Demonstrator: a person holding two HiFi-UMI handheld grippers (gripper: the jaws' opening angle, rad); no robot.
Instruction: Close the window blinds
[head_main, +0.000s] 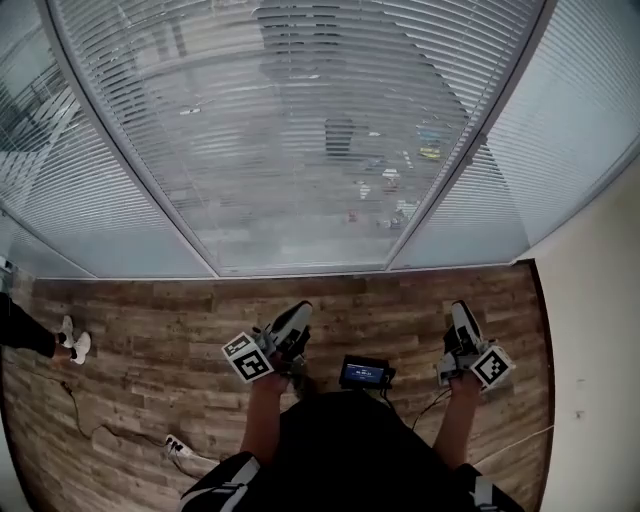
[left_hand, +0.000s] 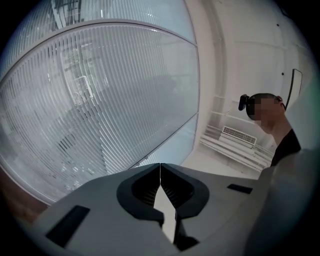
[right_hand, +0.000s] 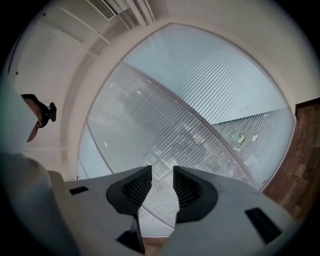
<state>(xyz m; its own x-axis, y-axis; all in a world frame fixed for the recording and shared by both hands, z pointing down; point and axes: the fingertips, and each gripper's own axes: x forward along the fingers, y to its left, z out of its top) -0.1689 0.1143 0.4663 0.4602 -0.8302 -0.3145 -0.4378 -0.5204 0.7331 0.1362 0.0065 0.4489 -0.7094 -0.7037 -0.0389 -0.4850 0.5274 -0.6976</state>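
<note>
Head view looks steeply down on a strip of wooden floor (head_main: 150, 330) that runs from the person's body to the foot of the window. A white wall (head_main: 600, 330) closes it off on the right. On the left, another person's leg and white shoe (head_main: 72, 345) stand at the edge, with a cable (head_main: 85, 420) trailing nearer. The floor between the grippers and the window sill is bare.

Three panels of window blinds (head_main: 300, 130) show, divided by two slanted frame bars (head_main: 130, 160). Outdoor shapes show through the slats of the middle panel; the two side panels look paler and more solid.

There are two grippers, each carrying one marker cube, and one small screen device (head_main: 364, 373) sits between them, close to the body.

The left hand-held gripper (head_main: 298, 312) has its jaws together, tips touching, with nothing held. The right hand-held gripper (head_main: 458, 308) has its jaws apart with nothing between them.

The blinds lie on the far side of both grippers, well apart from them. They sit left of the left gripper's line and straight beyond the right gripper's gap.
</note>
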